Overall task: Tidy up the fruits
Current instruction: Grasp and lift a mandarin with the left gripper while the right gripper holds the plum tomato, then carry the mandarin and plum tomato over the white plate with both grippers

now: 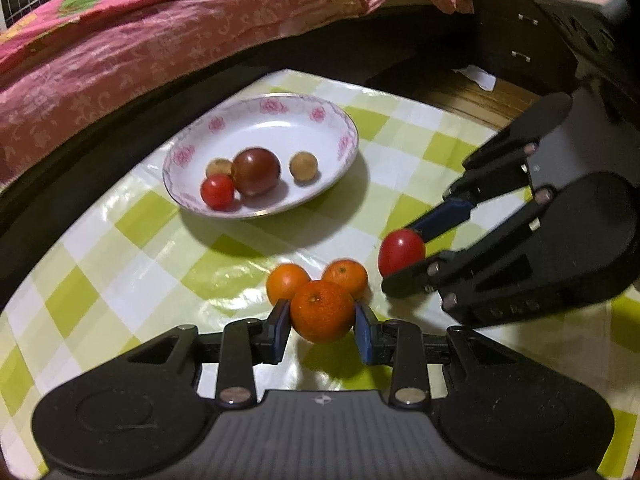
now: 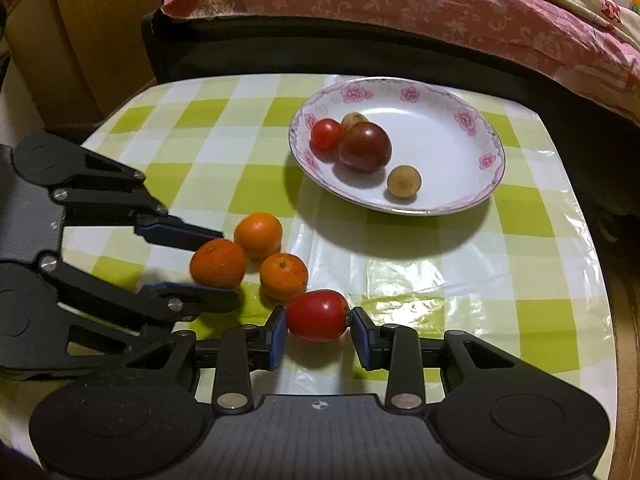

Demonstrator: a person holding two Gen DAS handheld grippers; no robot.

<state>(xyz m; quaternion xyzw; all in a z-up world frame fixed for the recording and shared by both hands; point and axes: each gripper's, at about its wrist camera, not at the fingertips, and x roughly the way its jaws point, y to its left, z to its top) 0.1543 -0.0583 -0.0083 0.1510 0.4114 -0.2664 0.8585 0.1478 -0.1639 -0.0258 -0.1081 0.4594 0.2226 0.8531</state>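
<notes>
My left gripper (image 1: 322, 318) is shut on the nearest of three oranges (image 1: 322, 312); the other two oranges (image 1: 287, 282) (image 1: 345, 277) sit just behind it on the checked tablecloth. My right gripper (image 2: 319, 326) is shut on a red tomato (image 2: 317, 315); it shows in the left wrist view (image 1: 401, 254) too. A white plate with pink flowers (image 1: 280, 114) (image 2: 448, 92) holds a small red tomato (image 1: 217, 191), a dark plum-like fruit (image 1: 256, 171) and two small brown fruits (image 1: 303, 166).
The small table has a green-and-white checked cloth (image 2: 224, 140). A bed with a pink flowered cover (image 1: 120, 60) runs along the far side. A wooden cabinet (image 2: 80, 40) stands at the far left in the right wrist view. A dark unit with drawers (image 1: 520, 40) stands at the back right.
</notes>
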